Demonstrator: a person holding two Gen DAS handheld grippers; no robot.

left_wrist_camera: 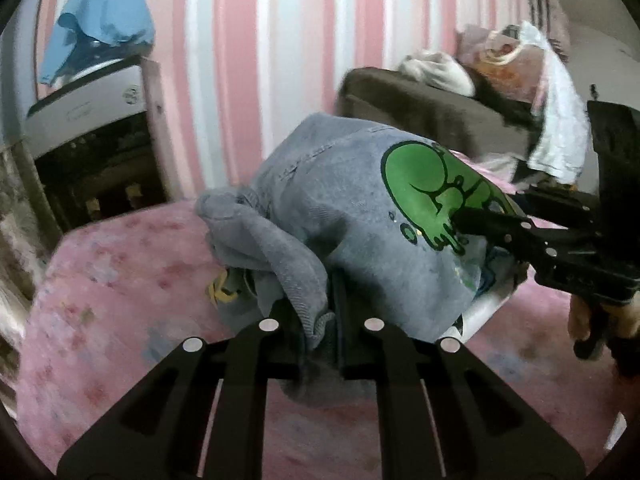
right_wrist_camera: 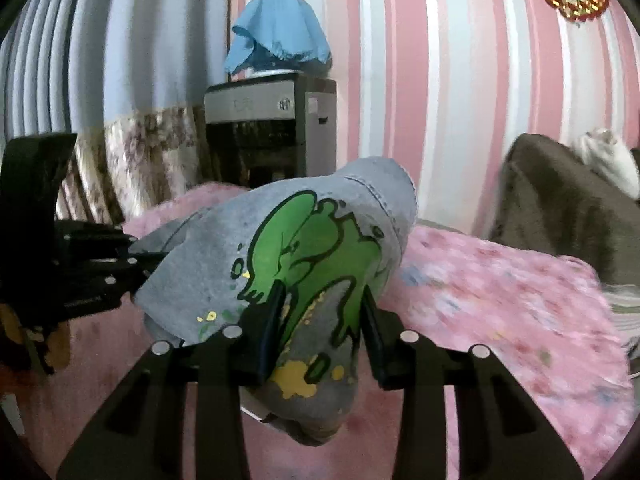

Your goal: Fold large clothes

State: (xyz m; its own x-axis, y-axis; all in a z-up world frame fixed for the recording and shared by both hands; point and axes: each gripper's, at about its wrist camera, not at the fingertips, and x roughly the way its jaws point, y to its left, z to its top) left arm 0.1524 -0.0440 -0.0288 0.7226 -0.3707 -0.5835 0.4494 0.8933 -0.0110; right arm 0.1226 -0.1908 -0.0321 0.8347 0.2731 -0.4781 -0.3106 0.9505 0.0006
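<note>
A pink bedspread (right_wrist_camera: 500,300) covers the bed. Above it hangs the grey sweatshirt (left_wrist_camera: 340,216), apparently lifted to shake it flat. The left tongs (left_wrist_camera: 320,320) pinch its edge tight; the right tongs (right_wrist_camera: 320,320), half open, clamp a thick bunch.

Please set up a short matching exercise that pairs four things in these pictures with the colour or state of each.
Things:
1. sweatshirt
2. cloth on the water dispenser
3. bedspread
4. left gripper

Colour or state:
A. pink with a flower pattern
B. grey with a green cartoon print
C. shut on a bunched fold of grey fabric
D. light blue, draped over the top

Right pairs: 1-B, 2-D, 3-A, 4-C
</note>
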